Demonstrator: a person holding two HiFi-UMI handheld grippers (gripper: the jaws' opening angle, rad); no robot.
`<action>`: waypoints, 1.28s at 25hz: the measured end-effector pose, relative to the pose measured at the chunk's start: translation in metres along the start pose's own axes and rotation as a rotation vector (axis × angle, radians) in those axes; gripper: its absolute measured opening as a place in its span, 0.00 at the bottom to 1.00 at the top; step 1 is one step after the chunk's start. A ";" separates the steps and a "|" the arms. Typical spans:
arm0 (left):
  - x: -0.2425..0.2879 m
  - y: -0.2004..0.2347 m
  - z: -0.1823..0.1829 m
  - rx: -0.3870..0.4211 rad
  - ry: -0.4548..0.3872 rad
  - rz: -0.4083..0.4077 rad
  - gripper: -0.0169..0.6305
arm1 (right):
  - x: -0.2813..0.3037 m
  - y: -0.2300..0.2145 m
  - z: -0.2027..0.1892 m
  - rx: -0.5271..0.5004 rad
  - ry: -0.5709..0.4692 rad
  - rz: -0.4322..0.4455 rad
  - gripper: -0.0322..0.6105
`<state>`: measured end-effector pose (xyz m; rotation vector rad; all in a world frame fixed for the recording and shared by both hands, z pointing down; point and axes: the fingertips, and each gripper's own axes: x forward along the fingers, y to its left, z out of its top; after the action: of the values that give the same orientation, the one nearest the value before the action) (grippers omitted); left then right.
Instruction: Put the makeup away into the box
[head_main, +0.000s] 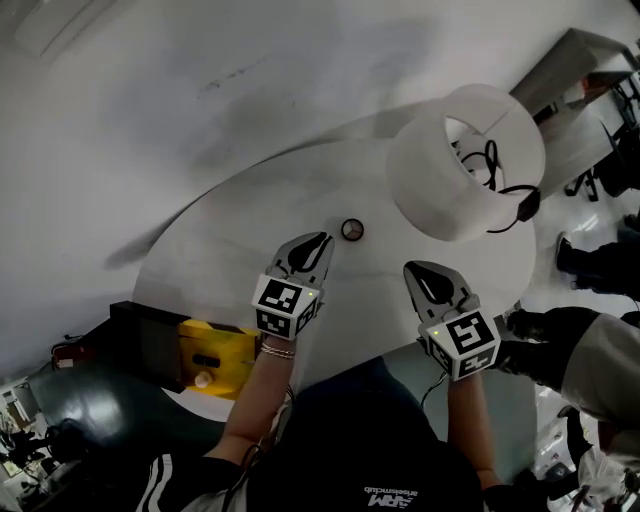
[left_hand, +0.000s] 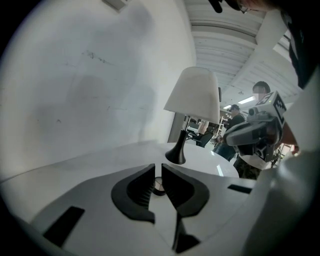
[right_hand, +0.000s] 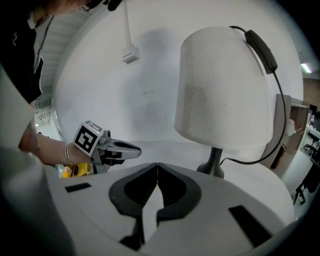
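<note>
Makeup compact (head_main: 351, 229), small, round, dark rim, lies flat on the round white table (head_main: 370, 300). It sits just past the tips of my L gripper (head_main: 320, 242), not touching them, between that gripper and the lamp.

L gripper view: jaws nearly together w/ only a thin slit, nothing clamped. The compact shows thru the slit, farther out on the tabletop, w/ the lamp base (left_hand: 175, 154) behind it.

R gripper (head_main: 416, 268) hovers over the table on the right, near the lamp shade (head_main: 465, 160) and well apart from the compact. R gripper view: its 2 jaws meet tip to tip, empty, and my L gripper is in sight off to the left.

The shade is white and drum-shaped, w/ a black cord and inline switch (head_main: 525, 205) hanging at its far side.

Yellow box (head_main: 215, 358) sits at the table's left edge beside my L forearm, well apart from the compact. A black block (head_main: 140, 340) is right next to it; can't tell what that is. Can't tell what's inside the box either.

Bracelets (head_main: 278, 350) on my L wrist.
</note>
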<state>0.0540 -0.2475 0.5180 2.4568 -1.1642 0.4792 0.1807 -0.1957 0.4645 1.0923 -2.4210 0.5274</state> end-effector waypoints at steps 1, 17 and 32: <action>0.003 0.001 -0.002 0.002 0.007 -0.004 0.08 | 0.002 0.000 -0.002 0.006 0.004 0.000 0.08; 0.053 0.001 -0.027 0.005 0.078 -0.068 0.22 | 0.027 -0.014 -0.021 0.048 0.085 0.015 0.08; 0.083 -0.007 -0.050 0.147 0.168 -0.061 0.36 | 0.041 -0.021 -0.025 0.084 0.095 0.037 0.08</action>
<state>0.1026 -0.2743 0.5983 2.5097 -1.0158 0.7611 0.1780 -0.2204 0.5106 1.0329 -2.3593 0.6831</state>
